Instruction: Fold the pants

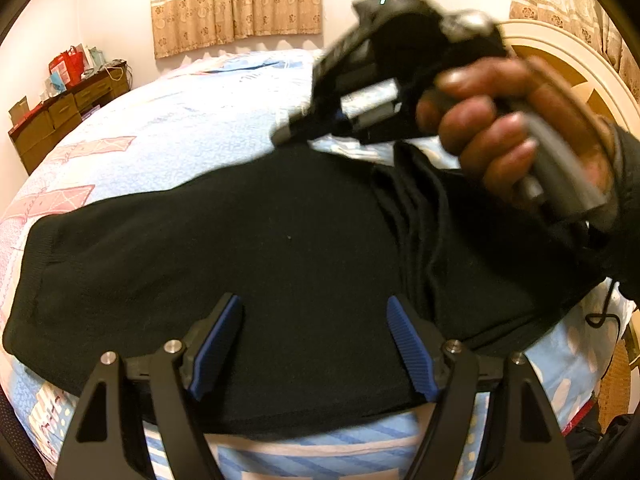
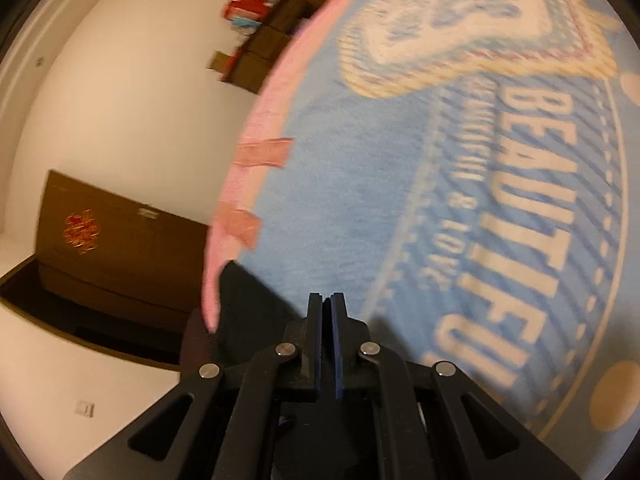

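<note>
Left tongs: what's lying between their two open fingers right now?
In the left wrist view, the left tongs stand open over the black pants; only that dark fabric fills the gap between the blue pads, on the bed's blue blanket.

Landmark: bed (image 1: 168,120). Pants (image 1: 260,248) lay on the bed, across its near part. Left gripper (image 1: 314,344) sat over the pants' near edge. Right gripper (image 1: 340,92) was above the pants' far right side. Dresser (image 1: 60,116) stood left of the bed; curtain (image 1: 236,0) behind it; headboard (image 1: 568,64) at its right.
</note>
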Action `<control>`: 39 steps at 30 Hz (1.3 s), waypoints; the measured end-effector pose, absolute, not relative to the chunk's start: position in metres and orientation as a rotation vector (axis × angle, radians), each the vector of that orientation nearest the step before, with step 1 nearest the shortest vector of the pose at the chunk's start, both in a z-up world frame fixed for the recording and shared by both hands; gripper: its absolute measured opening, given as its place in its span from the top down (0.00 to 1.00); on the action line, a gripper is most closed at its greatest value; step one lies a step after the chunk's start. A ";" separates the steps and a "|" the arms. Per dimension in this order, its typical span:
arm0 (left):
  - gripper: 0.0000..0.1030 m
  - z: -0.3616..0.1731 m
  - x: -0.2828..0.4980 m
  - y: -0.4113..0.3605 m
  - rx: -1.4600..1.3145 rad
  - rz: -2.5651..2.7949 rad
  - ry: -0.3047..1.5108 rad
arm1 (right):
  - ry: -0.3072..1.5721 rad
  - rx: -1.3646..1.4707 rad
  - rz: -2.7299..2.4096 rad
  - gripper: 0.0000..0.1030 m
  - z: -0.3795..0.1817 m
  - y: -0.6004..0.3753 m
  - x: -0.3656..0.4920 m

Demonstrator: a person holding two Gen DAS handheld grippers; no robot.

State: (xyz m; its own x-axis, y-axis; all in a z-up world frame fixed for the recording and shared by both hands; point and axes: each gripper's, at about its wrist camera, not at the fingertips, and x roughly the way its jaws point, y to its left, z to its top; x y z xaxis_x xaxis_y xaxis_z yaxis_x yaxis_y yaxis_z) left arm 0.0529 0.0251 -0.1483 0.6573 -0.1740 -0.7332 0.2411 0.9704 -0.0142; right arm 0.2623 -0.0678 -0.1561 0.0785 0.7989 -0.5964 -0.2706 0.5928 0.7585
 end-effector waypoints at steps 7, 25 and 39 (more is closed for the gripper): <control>0.24 -0.148 0.051 0.021 0.084 -0.230 0.817 | 1.257 0.513 0.882 0.97 -0.170 -0.070 0.264; 0.24 -0.139 0.049 0.035 0.001 -0.135 0.803 | 1.059 0.449 0.902 0.91 -0.134 -0.118 0.125; 0.22 -0.147 0.052 0.047 0.006 -0.079 0.819 | 0.941 0.630 0.822 0.84 -0.144 -0.157 0.120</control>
State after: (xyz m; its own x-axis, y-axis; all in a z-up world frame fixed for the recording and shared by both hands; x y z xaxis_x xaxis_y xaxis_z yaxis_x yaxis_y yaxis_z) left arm 0.0524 0.0467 -0.1466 0.6801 -0.0683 -0.7300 0.0731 0.9970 -0.0252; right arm 0.1202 -0.1569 -0.1435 0.3388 0.8300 -0.4431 -0.3275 0.5456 0.7714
